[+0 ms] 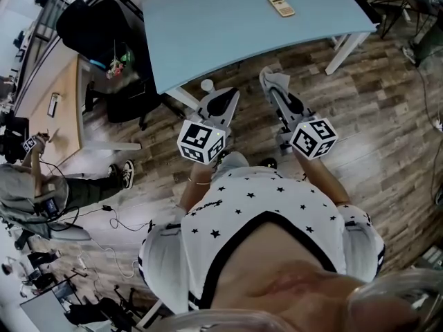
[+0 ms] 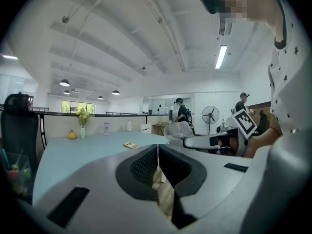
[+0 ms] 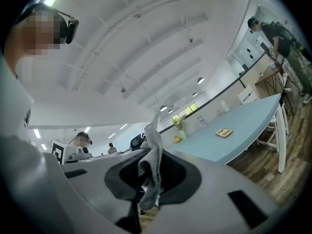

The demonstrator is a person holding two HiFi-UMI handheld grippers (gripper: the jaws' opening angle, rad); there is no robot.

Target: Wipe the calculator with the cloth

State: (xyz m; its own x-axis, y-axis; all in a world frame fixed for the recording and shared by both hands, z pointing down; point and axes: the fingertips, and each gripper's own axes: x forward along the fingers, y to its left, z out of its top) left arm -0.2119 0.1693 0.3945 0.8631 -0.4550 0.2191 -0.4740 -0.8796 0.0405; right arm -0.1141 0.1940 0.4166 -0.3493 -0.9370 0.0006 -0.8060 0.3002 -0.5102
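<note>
The beige calculator [image 1: 281, 5] lies on the far part of the light blue table [image 1: 228, 26], well ahead of both grippers; it also shows small in the left gripper view [image 2: 130, 145] and the right gripper view [image 3: 224, 132]. A grey cloth [image 1: 273, 80] sticks up from my right gripper [image 1: 272, 87], which is shut on it [image 3: 154, 150]. My left gripper [image 1: 223, 101] is shut with nothing between its jaws [image 2: 157, 155]. Both grippers hang over the wooden floor, short of the table's near edge and close to my body.
A black office chair [image 1: 97, 19] stands left of the table, beside a wooden desk [image 1: 66, 95]. A person [image 1: 28, 185] stands at the far left. White table legs [image 1: 342, 50] reach the floor. A yellow object [image 2: 72, 135] and a flower vase [image 2: 83, 126] stand on the table's far side.
</note>
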